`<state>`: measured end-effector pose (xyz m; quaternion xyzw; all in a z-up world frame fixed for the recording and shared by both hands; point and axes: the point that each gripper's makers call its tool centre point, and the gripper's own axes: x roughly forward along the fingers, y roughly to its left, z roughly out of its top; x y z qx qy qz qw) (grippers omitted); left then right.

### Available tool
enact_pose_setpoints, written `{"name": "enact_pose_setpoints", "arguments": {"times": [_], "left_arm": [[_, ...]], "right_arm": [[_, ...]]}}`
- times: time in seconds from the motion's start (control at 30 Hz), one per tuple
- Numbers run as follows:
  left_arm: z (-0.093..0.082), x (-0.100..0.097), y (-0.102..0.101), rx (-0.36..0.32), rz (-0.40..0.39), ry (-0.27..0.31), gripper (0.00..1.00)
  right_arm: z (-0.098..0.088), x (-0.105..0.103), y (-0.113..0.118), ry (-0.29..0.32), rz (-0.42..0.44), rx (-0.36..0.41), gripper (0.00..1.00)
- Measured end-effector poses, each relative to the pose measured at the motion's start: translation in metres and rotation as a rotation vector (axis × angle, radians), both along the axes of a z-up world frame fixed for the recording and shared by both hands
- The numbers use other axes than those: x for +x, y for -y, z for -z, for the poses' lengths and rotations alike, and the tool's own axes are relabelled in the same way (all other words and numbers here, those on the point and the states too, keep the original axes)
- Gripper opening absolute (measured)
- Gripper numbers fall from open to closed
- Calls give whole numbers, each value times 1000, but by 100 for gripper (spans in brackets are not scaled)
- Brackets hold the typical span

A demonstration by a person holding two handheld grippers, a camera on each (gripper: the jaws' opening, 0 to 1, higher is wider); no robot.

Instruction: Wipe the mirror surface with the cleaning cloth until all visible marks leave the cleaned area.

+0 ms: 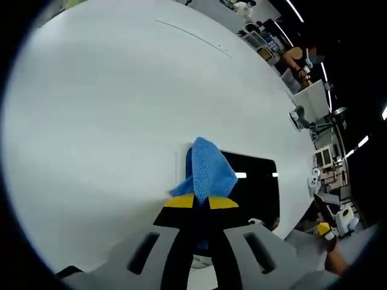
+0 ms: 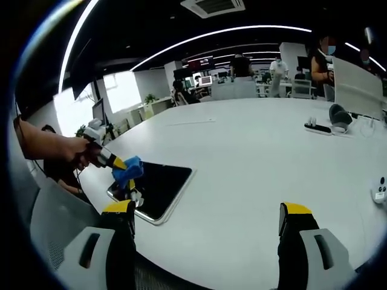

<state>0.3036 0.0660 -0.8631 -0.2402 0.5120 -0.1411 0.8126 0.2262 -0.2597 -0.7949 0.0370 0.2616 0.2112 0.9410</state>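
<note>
White table bearing dark mirror; left gripper clenched on blue cloth, right gripper spread wide.

Bright overhead office light, strong fisheye bend in both views.
Ceiling light strips curve across the right gripper view; a window blows out white. The desk is evenly lit and nearly washed out, shadows faint. The mirror reflects small glare bars. Far-edge background is soft and smeared.
</note>
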Motion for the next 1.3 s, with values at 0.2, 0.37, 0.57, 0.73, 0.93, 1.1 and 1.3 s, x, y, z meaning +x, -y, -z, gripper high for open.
{"name": "enact_pose_setpoints", "arguments": {"times": [0.2,0.37,0.57,0.73,0.93,1.1,1.3], "left_arm": [[0,-6,2,10,6,-8,3],[0,-12,1,17,8,1,3],[0,-18,1,11,8,-4,3],[-1,-26,1,4,6,-3,3],[-1,-35,1,12,25,-4,3],[-1,-41,1,15,33,-3,3],[1,-41,-1,-22,3,-11,3]], "right_arm": [[1,0,-1,0,-8,-5,99],[-1,0,-1,6,-7,1,99],[0,-1,0,3,-6,7,99],[1,-2,-1,-6,-10,0,99],[1,-1,-1,-7,-8,2,99],[1,-1,0,-6,-6,5,99],[3,-2,-1,-16,-7,3,99]]}}
